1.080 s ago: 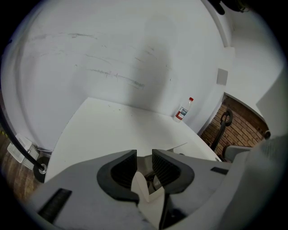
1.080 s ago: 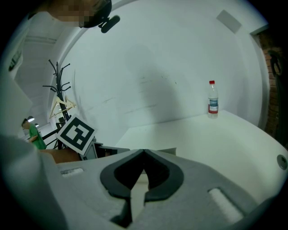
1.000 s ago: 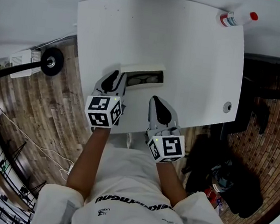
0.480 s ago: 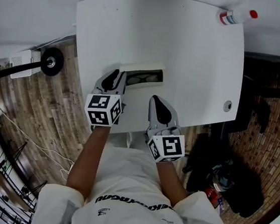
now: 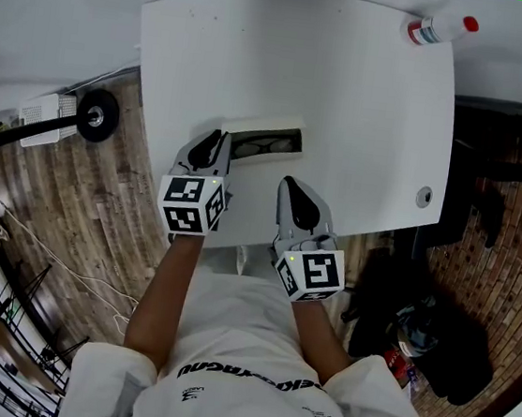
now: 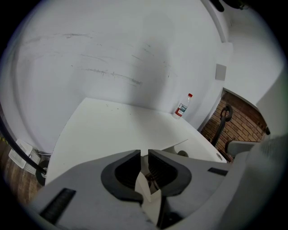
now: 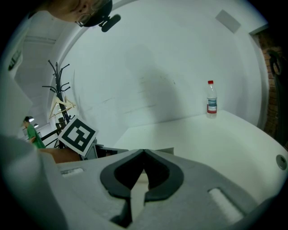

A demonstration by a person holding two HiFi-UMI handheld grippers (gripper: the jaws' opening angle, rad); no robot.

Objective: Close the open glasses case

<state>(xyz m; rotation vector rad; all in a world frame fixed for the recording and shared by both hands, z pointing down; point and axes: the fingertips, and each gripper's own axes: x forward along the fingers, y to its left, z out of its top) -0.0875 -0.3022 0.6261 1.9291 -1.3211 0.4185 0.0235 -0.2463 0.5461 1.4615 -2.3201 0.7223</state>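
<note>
An open cream glasses case (image 5: 267,142) lies on the white table (image 5: 350,100), with dark glasses inside. My left gripper (image 5: 220,139) is at the case's left end. In the left gripper view its jaws (image 6: 144,157) are closing to a narrow gap, with the case's cream rim (image 6: 145,188) showing in that gap; I cannot see the pads pressing on it. The raised lid (image 6: 180,147) shows just right of them. My right gripper (image 5: 288,183) rests just in front of the case, shut (image 7: 144,152), with nothing between its tips.
A clear bottle with a red cap (image 5: 440,30) lies at the table's far right corner and appears upright in the right gripper view (image 7: 211,102). A round cable hole (image 5: 424,198) sits near the right edge. The table's near edge runs just behind both grippers.
Both hands stay in place. The left gripper's jaws look a little narrower at the case's left end.
</note>
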